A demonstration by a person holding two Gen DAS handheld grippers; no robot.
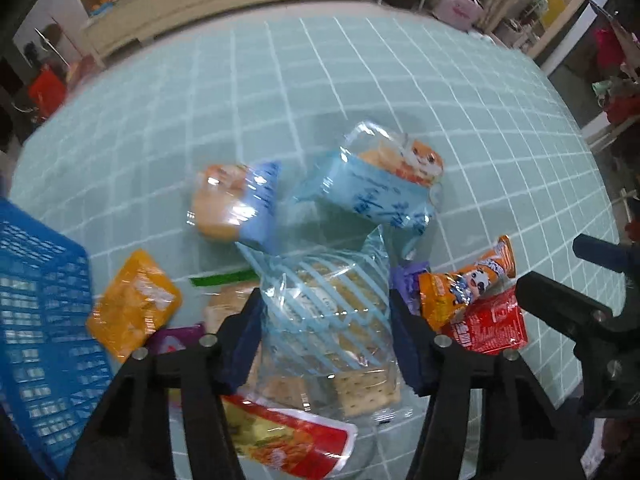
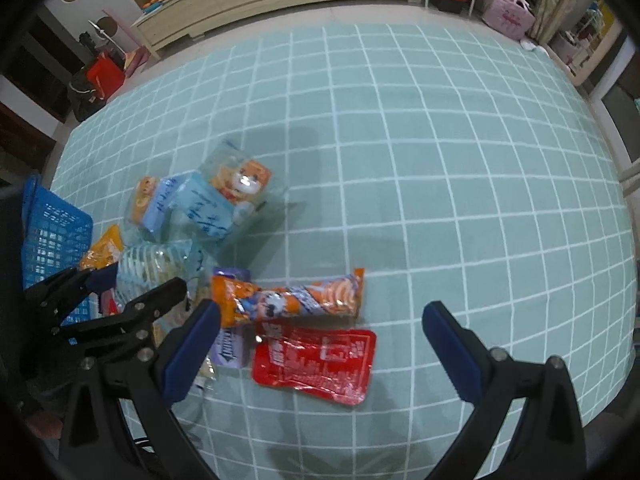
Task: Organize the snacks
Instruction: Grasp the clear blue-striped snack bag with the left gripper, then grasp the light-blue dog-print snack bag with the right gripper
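Observation:
On the teal checked tablecloth (image 2: 440,160) lies a heap of snack packets. My left gripper (image 1: 326,340) points down into it, both pads pressed on a clear blue-striped cracker bag (image 1: 328,304). To its right, an orange cartoon packet (image 2: 288,300) lies above a red packet (image 2: 316,364). My right gripper (image 2: 320,312) hangs open wide over these two, touching neither. In the right wrist view the left gripper (image 2: 144,280) appears at the left on the same cracker bag (image 2: 160,260).
A blue slotted basket (image 1: 40,300) stands at the left edge. Around the cracker bag lie two clear bread bags (image 1: 384,184) (image 1: 232,208), a yellow-orange packet (image 1: 132,304), a red and yellow packet (image 1: 288,436) and a purple packet (image 2: 230,348). Shelves and boxes line the far wall.

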